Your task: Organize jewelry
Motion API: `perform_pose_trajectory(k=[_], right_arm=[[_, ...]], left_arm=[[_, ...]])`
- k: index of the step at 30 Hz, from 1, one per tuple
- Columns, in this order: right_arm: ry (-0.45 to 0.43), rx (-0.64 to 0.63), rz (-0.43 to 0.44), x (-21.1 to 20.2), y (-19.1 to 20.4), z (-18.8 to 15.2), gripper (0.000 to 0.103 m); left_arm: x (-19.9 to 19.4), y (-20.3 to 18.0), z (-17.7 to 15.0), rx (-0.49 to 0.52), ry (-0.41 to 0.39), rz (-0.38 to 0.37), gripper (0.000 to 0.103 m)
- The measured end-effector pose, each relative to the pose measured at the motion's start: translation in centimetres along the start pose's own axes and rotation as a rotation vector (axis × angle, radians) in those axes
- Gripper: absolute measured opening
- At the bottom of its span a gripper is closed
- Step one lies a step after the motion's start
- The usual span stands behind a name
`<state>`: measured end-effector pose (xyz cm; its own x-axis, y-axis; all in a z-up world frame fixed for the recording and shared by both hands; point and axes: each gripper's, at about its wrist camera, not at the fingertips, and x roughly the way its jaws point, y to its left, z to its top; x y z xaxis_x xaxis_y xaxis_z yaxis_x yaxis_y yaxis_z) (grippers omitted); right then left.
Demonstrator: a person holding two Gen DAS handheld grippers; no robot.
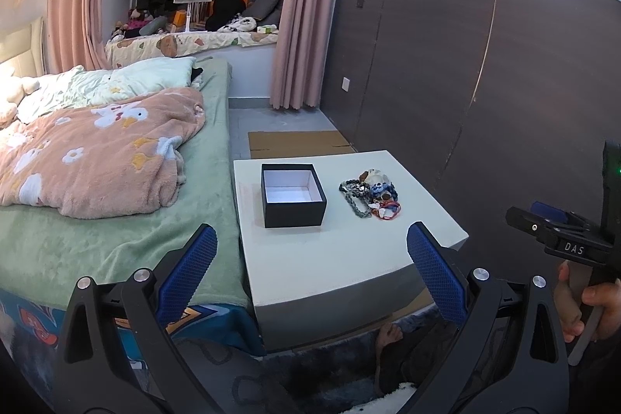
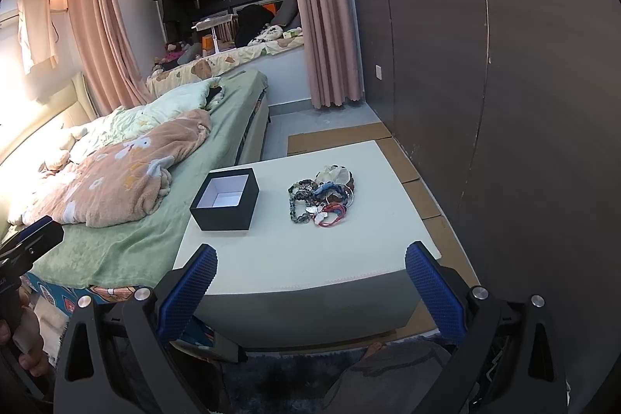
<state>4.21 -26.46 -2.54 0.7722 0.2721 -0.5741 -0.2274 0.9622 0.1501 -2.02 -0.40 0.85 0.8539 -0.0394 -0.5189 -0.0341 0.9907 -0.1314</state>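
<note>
Both our hand-held grippers, left (image 1: 310,258) and right (image 2: 310,260), gape empty; the tangled jewelry pile (image 2: 322,196), at the box's (image 2: 225,198) three o'clock, may lift as one clump.

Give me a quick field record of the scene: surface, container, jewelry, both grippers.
surface: white table beside the bed
container: black box, open, white inside, nothing visible in it
jewelry: one tangled pile of bead strands and red cords, right of the box, apart from it
left gripper: open, holding nothing, short of the table's near edge
right gripper: open, holding nothing, at the near edge
</note>
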Motion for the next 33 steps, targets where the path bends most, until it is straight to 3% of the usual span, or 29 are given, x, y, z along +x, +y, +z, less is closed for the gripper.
perform_pose_trajectory(k=[22, 33], right_arm=[[-0.005, 0.000, 0.009, -0.2, 0.7, 0.3, 0.095], [0.013, 0.029, 0.012, 1.6, -0.7, 1.4, 0.095]], left_arm=[[0.1, 1.9, 0.6, -0.015, 0.000, 0.005, 0.098], [3.7, 0.4, 2.3, -0.004, 0.033, -0.036, 0.098]])
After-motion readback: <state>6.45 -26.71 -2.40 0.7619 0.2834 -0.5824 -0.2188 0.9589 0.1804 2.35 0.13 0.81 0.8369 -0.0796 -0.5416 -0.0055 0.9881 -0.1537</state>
